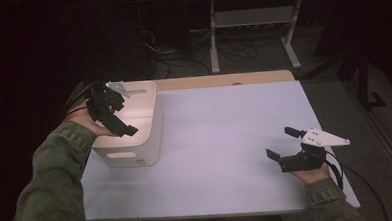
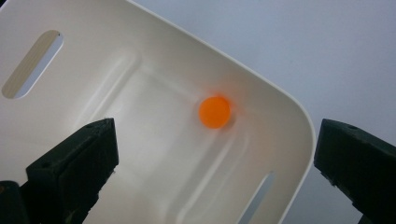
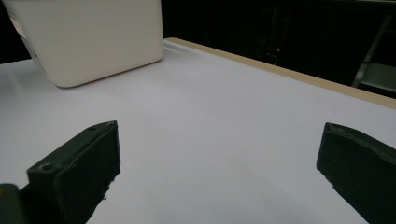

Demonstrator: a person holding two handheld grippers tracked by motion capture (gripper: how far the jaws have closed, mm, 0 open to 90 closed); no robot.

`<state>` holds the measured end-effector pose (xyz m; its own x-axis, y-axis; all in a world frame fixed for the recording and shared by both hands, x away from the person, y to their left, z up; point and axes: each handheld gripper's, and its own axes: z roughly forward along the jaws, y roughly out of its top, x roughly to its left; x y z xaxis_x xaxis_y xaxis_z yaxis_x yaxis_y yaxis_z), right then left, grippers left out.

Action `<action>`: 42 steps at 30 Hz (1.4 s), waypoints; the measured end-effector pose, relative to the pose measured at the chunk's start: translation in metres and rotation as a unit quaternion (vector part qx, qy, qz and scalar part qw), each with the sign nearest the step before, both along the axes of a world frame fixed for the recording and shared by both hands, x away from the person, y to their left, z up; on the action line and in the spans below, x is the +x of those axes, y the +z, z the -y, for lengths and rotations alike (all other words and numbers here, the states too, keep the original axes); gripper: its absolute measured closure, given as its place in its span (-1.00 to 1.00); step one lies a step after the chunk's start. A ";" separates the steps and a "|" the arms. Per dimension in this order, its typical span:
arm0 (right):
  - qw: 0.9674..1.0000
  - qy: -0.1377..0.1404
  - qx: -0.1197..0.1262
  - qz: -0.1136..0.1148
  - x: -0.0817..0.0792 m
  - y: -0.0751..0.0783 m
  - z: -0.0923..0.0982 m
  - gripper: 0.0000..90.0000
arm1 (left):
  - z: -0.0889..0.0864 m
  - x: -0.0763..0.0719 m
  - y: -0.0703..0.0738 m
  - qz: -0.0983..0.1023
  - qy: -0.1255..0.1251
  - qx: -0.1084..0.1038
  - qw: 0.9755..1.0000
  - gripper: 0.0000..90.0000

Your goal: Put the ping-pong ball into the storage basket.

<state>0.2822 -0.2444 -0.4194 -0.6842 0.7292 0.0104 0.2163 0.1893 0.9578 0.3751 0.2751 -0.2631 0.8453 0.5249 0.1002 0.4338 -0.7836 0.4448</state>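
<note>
From above, my left gripper (image 1: 115,111) hangs over the mouth of the cream-white plastic bin with slotted handles (image 1: 148,142) at the left of the pale grey table (image 1: 226,154), tipped down to look inside. My right gripper (image 1: 291,145) waits low near the right edge, well apart.

Along my left jaws, spread wide and empty, a small orange ball (image 2: 215,112) rests on the bin floor near one corner.

Along my right jaws, likewise released, bare tabletop stretches toward the bin.
</note>
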 end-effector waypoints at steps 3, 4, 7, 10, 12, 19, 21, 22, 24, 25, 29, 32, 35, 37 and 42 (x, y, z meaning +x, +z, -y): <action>1.000 0.000 0.000 0.000 0.000 0.000 0.000 -1.00 | -0.005 -0.002 0.001 0.002 0.003 -0.012 1.000 -1.00; 1.000 0.000 0.000 -0.001 0.000 0.000 0.000 -1.00 | -0.006 -0.003 0.002 0.002 0.003 -0.011 1.000 -1.00; 1.000 0.000 0.001 0.000 0.000 0.000 0.000 -1.00 | -0.008 -0.007 0.003 0.008 0.002 -0.017 1.000 -1.00; 1.000 0.000 0.000 -0.001 0.000 0.000 0.000 -1.00 | -0.011 -0.012 0.006 0.015 0.000 -0.019 1.000 -1.00; 1.000 0.000 0.000 -0.001 0.000 0.000 -0.001 -1.00 | -0.014 -0.015 0.007 0.017 0.001 -0.022 1.000 -1.00; 1.000 0.000 -0.001 0.000 0.000 0.000 -0.001 -1.00 | -0.023 -0.023 0.002 0.029 0.005 -0.046 0.999 -1.00; 1.000 0.001 -0.001 0.000 0.000 0.000 -0.001 -1.00 | -0.025 -0.027 -0.001 0.030 0.002 -0.065 0.997 -1.00; 1.000 0.000 -0.001 0.000 0.000 0.000 -0.001 -1.00 | -0.025 -0.029 -0.003 0.031 0.001 -0.065 0.997 -1.00; 1.000 0.001 -0.002 -0.001 0.001 -0.001 -0.001 -1.00 | -0.025 -0.032 -0.005 0.033 -0.002 -0.066 0.997 -1.00; 1.000 0.001 -0.002 -0.001 0.001 -0.001 -0.001 -1.00 | -0.025 -0.033 -0.006 0.035 -0.001 -0.070 0.997 -1.00; 1.000 0.001 -0.003 -0.002 0.001 -0.001 -0.002 -1.00 | -0.025 -0.038 -0.006 0.045 -0.006 -0.080 0.996 -1.00; 1.000 0.001 -0.002 -0.002 0.001 -0.001 -0.001 -1.00 | -0.026 -0.040 -0.009 0.049 -0.003 -0.093 0.994 -1.00; 1.000 0.001 -0.002 -0.002 0.000 -0.001 -0.001 -1.00 | -0.028 -0.042 -0.014 0.051 -0.001 -0.105 0.993 -1.00; 1.000 0.001 -0.002 -0.002 0.000 -0.001 -0.002 -1.00 | -0.029 -0.044 -0.016 0.054 0.001 -0.114 0.992 -1.00; 1.000 0.001 -0.002 -0.002 0.001 -0.001 -0.001 -1.00 | -0.031 -0.048 -0.020 0.064 0.005 -0.131 0.989 -1.00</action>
